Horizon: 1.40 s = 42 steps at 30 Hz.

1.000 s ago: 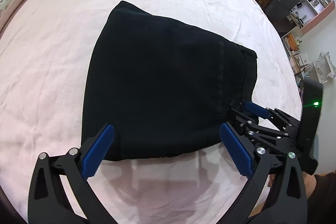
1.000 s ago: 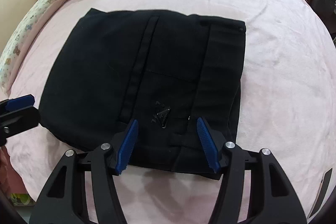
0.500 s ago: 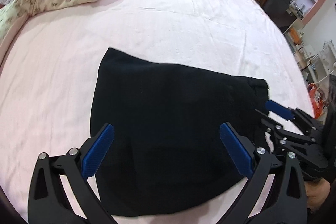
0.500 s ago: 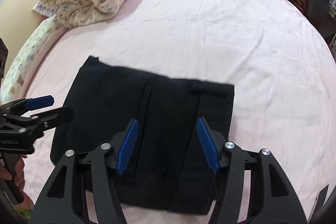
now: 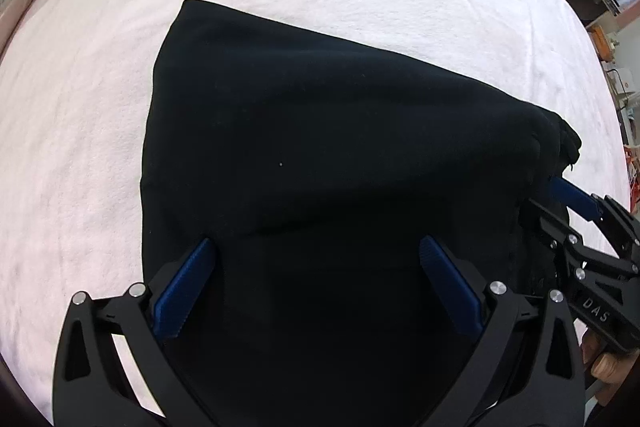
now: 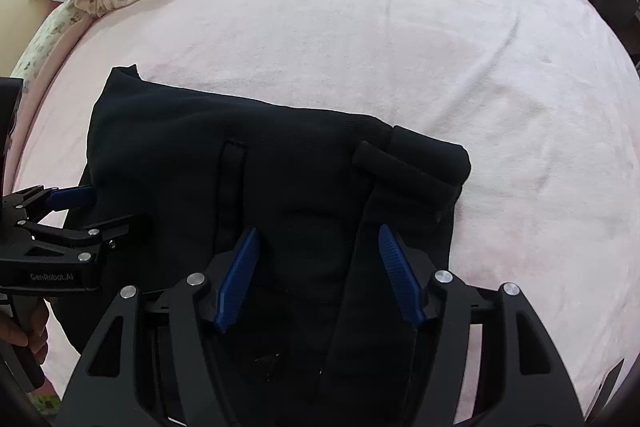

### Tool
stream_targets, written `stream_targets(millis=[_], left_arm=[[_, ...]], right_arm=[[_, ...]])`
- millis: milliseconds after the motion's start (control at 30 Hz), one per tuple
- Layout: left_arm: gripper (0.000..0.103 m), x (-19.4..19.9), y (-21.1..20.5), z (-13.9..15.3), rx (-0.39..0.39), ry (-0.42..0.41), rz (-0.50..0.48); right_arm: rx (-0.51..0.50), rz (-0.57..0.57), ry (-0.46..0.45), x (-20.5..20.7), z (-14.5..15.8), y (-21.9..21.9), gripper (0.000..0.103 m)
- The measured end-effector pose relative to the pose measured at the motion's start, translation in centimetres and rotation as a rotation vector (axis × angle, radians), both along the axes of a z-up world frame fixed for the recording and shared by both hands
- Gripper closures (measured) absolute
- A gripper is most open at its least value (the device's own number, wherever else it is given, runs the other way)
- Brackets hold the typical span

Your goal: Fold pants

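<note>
Left gripper (image 5: 316,287), at six o'clock, gapes wide over the pants (image 5: 340,155), gripping nothing. The pants lie folded mid-bed (image 6: 400,27): soft, limp, light; best pinched at near-edge corners. Right gripper (image 6: 320,279) has just been opening, jaws half-spread, cloth between but unpinched.

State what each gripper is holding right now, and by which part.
Nothing is held. The left gripper and the right gripper both stand open over the folded black pants, pads clear of the cloth.
</note>
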<state>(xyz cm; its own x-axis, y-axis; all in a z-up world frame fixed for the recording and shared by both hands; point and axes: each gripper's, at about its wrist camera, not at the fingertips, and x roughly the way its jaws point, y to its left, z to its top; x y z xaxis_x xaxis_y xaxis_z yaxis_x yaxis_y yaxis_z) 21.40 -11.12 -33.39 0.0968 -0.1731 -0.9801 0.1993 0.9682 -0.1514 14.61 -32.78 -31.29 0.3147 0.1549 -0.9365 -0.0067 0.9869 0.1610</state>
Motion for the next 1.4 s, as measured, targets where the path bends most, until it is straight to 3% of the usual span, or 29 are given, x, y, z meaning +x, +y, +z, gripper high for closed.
stream_targets(millis=[267, 367, 433, 500, 600, 667, 733, 767, 833, 1000, 1167, 1300, 1400], left_arm=[[0.002, -5.4, 3.3, 4.7, -0.113, -0.105, 0.000], [0.002, -7.9, 3.2, 4.3, -0.126, -0.103, -0.059], [0.002, -9.0, 2.7, 2.9, -0.073, -0.084, -0.097], [0.002, -9.9, 2.2, 2.2, -0.032, -0.119, -0.136], [0.002, -10.2, 2.3, 2.1, -0.024, -0.128, -0.122], [0.002, -10.1, 2.3, 3.0, -0.045, -0.107, -0.107], [0.002, -9.7, 3.9, 4.4, -0.125, -0.111, -0.059], [0.002, -9.2, 4.9, 4.9, -0.150, -0.115, -0.033], [0.002, -7.4, 7.5, 5.3, -0.208, -0.083, 0.034], [0.002, -3.2, 12.8, 3.7, -0.305, 0.030, 0.158], [0.002, -1.6, 14.7, 2.5, -0.386, 0.122, 0.187], [0.002, -0.6, 14.4, 0.9, -0.500, 0.219, 0.166], [0.002, -0.3, 12.8, -0.9, -0.520, 0.277, 0.162]], right_arm=[[0.146, 0.038, -0.160, -6.8, 4.6, -1.9, 0.039], [0.133, 0.087, -0.125, -8.7, 3.3, -1.0, 0.039], [0.096, 0.114, -0.076, -9.2, 1.6, -0.3, 0.039], [0.041, 0.153, -0.091, -9.3, 0.9, 0.6, 0.038], [0.015, 0.179, -0.080, -8.8, 0.8, 1.1, 0.037], [0.059, 0.161, -0.072, -8.4, 1.8, 0.4, 0.037], [0.152, 0.103, -0.086, -7.9, 3.1, -1.6, 0.036], [0.199, 0.062, -0.088, -7.6, 3.5, -2.9, 0.031], [0.308, -0.033, -0.078, -6.6, 3.7, -5.9, 0.021], [0.510, -0.121, 0.003, -3.7, 1.4, -10.6, 0.021], [0.470, -0.090, 0.078, -2.3, -0.7, -11.3, 0.021], [0.525, -0.067, 0.171, -2.1, -2.9, -11.5, 0.020], [0.565, -0.051, 0.227, -2.0, -4.4, -11.6, 0.019]])
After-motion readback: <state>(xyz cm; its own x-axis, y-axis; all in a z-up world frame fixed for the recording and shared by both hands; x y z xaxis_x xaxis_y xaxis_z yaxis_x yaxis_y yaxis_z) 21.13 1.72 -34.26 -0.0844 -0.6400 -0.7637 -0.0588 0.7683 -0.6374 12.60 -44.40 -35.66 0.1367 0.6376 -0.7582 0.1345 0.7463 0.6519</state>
